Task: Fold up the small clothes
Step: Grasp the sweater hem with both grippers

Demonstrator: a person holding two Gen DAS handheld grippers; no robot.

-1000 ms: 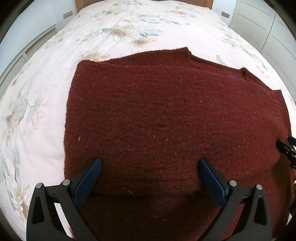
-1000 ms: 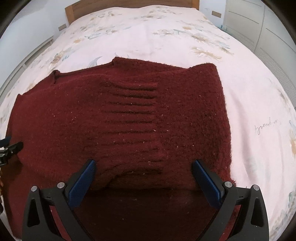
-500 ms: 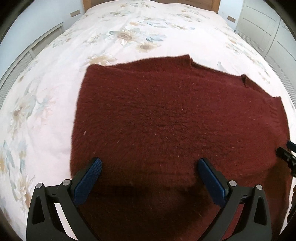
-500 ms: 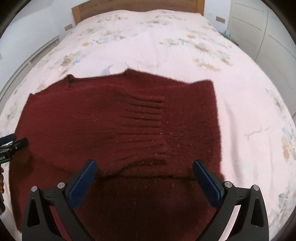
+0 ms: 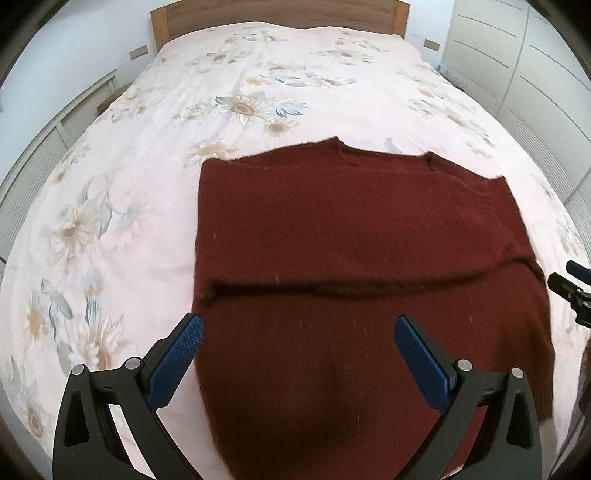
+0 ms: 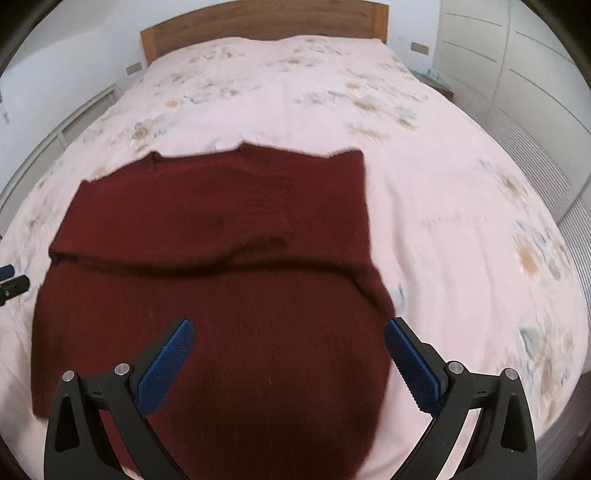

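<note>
A dark red knitted sweater lies flat on the bed, with a folded layer on top whose edge runs across it. In the right wrist view the same sweater shows that fold edge too. My left gripper hangs open above the sweater's near left part, holding nothing. Over the near right part my right gripper is also open and empty. Each gripper's tip shows at the edge of the other's view: the right gripper and the left gripper.
The bed has a pale floral cover and a wooden headboard at the far end. White wardrobe doors stand along the right side. A low white rail runs along the left.
Both grippers have pulled back and risen away from the sweater, staying open. The sweater now looks smaller and the fold edge across it has come into view.
</note>
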